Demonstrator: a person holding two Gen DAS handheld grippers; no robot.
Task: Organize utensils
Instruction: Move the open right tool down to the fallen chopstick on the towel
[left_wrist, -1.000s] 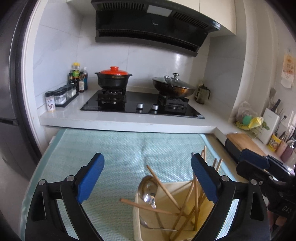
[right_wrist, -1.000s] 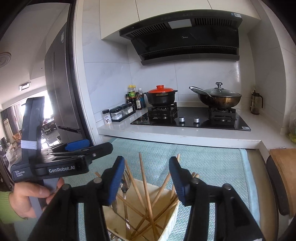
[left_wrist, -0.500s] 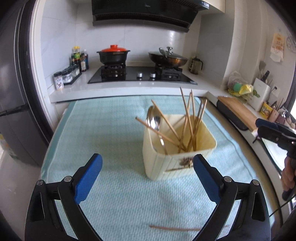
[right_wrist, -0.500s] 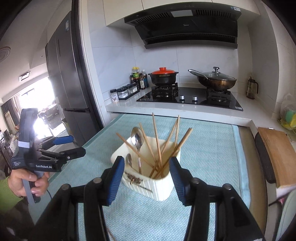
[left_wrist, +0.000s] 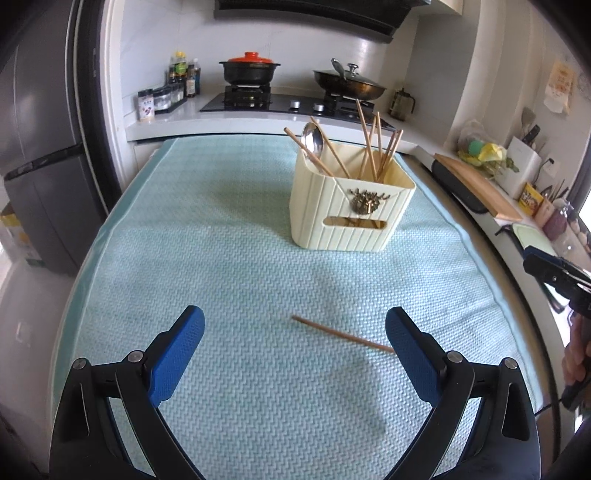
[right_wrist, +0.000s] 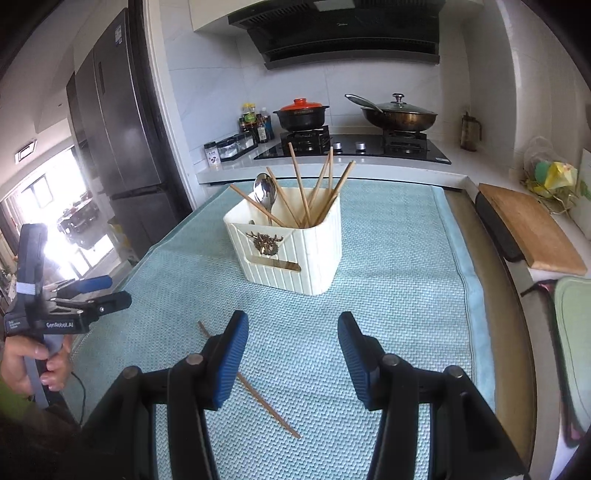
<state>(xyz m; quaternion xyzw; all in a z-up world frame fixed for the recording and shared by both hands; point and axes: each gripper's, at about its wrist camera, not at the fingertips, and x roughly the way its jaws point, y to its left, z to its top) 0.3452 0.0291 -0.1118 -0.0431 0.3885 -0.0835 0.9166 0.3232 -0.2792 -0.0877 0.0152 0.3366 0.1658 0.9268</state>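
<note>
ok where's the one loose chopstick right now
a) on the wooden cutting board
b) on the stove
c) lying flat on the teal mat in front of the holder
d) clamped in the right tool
c: the loose chopstick lies flat on the teal mat, nearer the cameras than the cream holder, with both tools open and empty.

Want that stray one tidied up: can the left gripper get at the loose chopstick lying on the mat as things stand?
Probably yes. The left gripper is open and empty, and the loose chopstick lies flat on the mat just ahead of its fingers, well clear of the utensil holder.
</note>
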